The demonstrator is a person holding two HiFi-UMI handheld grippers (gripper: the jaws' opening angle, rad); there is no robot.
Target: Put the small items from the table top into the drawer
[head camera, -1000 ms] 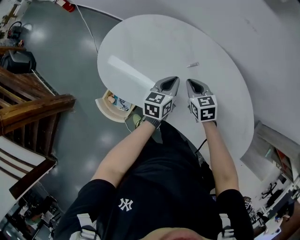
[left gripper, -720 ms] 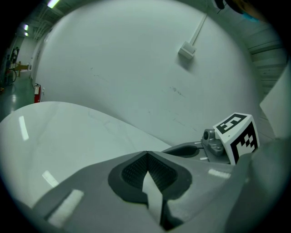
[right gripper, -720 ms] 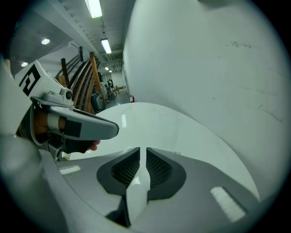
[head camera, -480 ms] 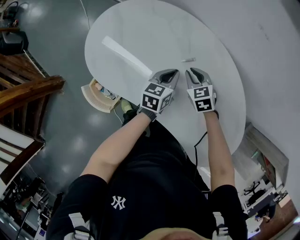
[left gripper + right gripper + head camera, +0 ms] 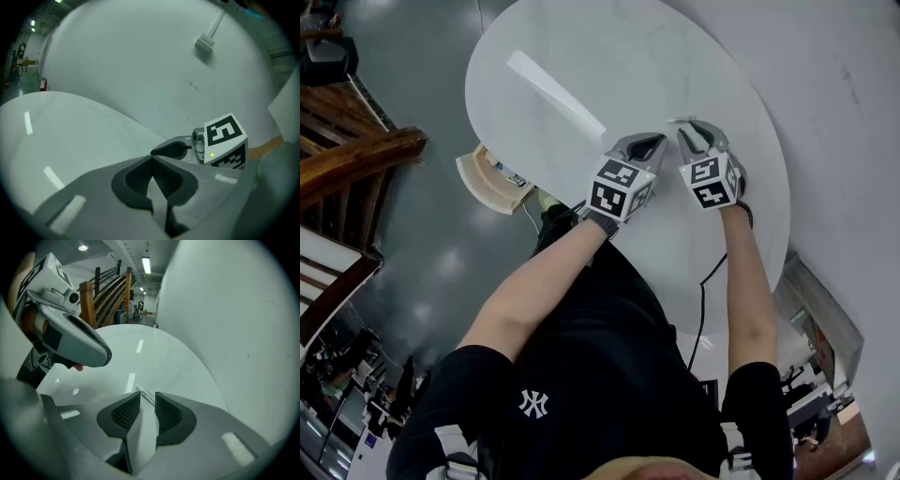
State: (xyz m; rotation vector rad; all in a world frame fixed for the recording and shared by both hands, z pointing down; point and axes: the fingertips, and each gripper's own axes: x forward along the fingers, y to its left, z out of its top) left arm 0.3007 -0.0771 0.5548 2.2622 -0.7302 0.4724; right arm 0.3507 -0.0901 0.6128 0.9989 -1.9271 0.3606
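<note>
A thin white stick (image 5: 676, 120) (image 5: 140, 390) lies on the round white table (image 5: 581, 56). My right gripper (image 5: 687, 127) (image 5: 147, 401) points down at it. Its jaws have just been opening and stand apart, with the stick's near end on the table just beyond the gap and no pad touching it. My left gripper (image 5: 647, 143) (image 5: 151, 158) hovers beside it on the left, shut and empty. It also shows in the right gripper view as the left gripper (image 5: 93, 355). An open wooden drawer (image 5: 487, 183) with items inside juts out under the table's left edge.
A white wall rises close behind the table on the right, carrying a small box (image 5: 204, 43) with a conduit. Wooden stair railings (image 5: 356, 159) stand on the grey floor to the left. A cable (image 5: 703, 300) hangs at the table's near edge.
Both grippers have moved forward and down over the table toward the stick. The right gripper has rolled and its jaws have gone from shut to apart.
</note>
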